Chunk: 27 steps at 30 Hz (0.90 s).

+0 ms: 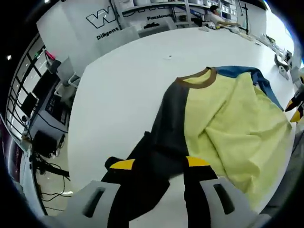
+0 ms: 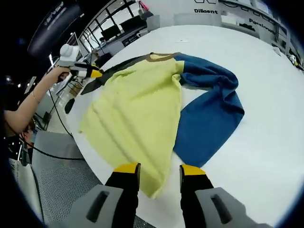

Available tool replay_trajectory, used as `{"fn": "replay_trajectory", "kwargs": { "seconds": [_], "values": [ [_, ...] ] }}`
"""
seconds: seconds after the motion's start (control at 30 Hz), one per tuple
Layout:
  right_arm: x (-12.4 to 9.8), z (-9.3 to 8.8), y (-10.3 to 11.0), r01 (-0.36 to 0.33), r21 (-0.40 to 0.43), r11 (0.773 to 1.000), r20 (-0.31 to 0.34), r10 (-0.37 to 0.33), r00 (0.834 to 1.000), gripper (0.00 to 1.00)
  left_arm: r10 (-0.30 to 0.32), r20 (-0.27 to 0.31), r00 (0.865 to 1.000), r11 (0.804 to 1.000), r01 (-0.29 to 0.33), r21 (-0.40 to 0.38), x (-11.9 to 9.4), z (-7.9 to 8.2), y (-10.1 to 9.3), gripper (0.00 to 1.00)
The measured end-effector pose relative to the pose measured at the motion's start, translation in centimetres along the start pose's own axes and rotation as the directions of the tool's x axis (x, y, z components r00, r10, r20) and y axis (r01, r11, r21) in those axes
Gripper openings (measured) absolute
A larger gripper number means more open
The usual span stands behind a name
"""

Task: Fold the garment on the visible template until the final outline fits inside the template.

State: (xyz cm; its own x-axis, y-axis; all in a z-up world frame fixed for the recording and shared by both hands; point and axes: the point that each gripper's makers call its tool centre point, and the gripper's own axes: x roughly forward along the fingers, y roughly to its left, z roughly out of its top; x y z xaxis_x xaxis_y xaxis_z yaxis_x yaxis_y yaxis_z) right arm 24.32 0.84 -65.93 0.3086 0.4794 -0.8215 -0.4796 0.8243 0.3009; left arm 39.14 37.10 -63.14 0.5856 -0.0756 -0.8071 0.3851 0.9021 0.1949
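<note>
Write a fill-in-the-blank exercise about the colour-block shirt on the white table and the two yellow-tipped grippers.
1. The middle panel of the colour-block shirt is pale ____.
2. The sleeve lying on the bare white table in the right gripper view is ____.
3. The left gripper has its jaws over the shirt's ____ sleeve.
4. The ribbed collar is ____.

Missing words: yellow; blue; black; brown

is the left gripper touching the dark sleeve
Touching. In the right gripper view the left gripper is closed on the end of the dark sleeve; in the left gripper view the sleeve runs down between its jaws.
</note>
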Motion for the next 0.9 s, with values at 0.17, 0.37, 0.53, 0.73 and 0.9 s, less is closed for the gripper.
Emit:
{"fn": "replay_trajectory", "kwargs": {
  "seconds": [0.17,0.37,0.53,0.73,0.9],
  "values": [
    [0.1,0.8,0.1,0.009,-0.038,0.999,0.046,-0.007,0.999,0.34,-0.043,0.009,0.999,0.997,0.043,-0.063,0.0,-0.3,-1.4,0.47],
    [0.8,0.5,0.1,0.01,-0.049,0.999,0.046,-0.008,0.999,0.38,-0.062,0.015,0.998,0.99,0.063,-0.124,0.3,-0.4,-2.0,0.46],
    [1.6,0.2,0.1,0.019,-0.042,0.999,0.049,-0.017,0.999,0.37,-0.099,-0.006,0.995,0.978,0.096,-0.186,0.7,-0.9,-3.4,0.46],
    [1.9,-0.2,0.0,0.029,-0.031,0.999,0.039,-0.028,0.999,0.36,-0.108,-0.017,0.994,0.976,0.103,-0.191,1.4,-1.3,-4.2,0.44],
    [2.1,-0.5,0.1,0.056,-0.069,0.996,0.017,-0.055,0.998,0.34,-0.121,-0.009,0.993,0.977,0.117,-0.18,2.0,-1.3,-4.7,0.43]
  ]
}}
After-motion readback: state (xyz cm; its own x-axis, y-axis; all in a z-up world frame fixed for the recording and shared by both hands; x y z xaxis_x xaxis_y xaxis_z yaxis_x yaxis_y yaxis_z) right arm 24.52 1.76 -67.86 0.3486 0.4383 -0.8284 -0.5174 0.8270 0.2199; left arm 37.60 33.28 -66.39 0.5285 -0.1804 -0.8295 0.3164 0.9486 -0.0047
